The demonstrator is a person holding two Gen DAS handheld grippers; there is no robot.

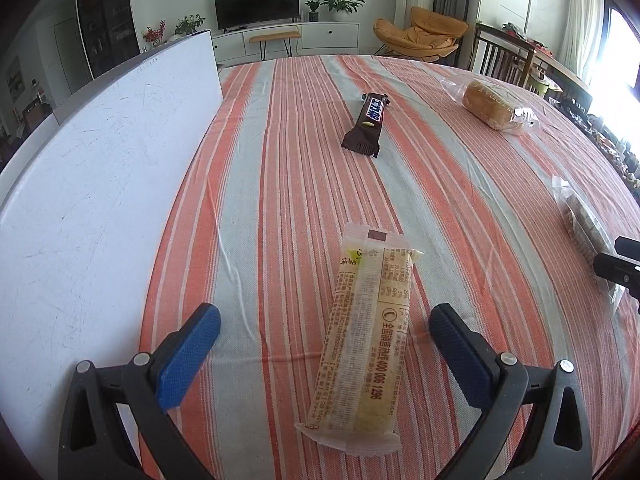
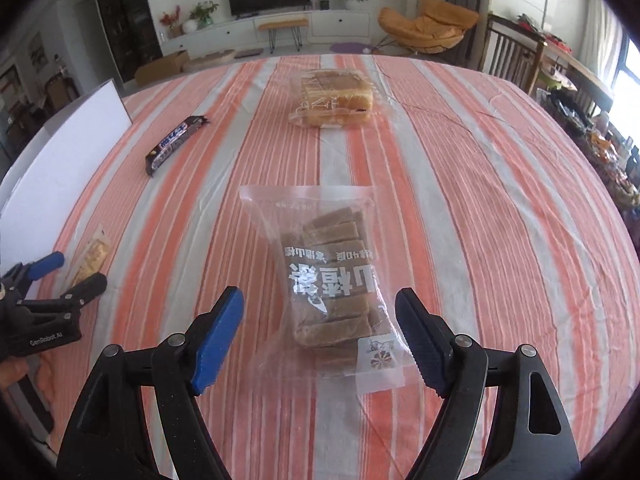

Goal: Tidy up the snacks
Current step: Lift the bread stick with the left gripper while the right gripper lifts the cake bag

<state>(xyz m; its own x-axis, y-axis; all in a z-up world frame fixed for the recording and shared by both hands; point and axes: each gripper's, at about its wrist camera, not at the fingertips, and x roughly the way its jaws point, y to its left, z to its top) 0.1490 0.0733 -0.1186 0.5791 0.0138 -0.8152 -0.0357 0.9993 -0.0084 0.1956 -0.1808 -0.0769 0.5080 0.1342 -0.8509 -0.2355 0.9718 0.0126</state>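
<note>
The left gripper (image 1: 324, 332) stands wide open over the striped cloth (image 1: 280, 160) on the bench, and a pale cracker pack (image 1: 362, 336) lies lengthwise between its fingers, nearer the right finger, touching neither. Farther ahead lies a dark chocolate bar (image 1: 366, 124), and a bagged bread loaf (image 1: 494, 106) sits well off to the right. A white board (image 1: 92, 184) runs along the left edge of the cloth. The right gripper (image 2: 320, 338) is also wide open, with a clear bag of brown hawthorn strips (image 2: 332, 276) lying flat between its fingers, its near end level with the fingertips and apart from both. The bread lies beyond it, straight ahead.
</note>
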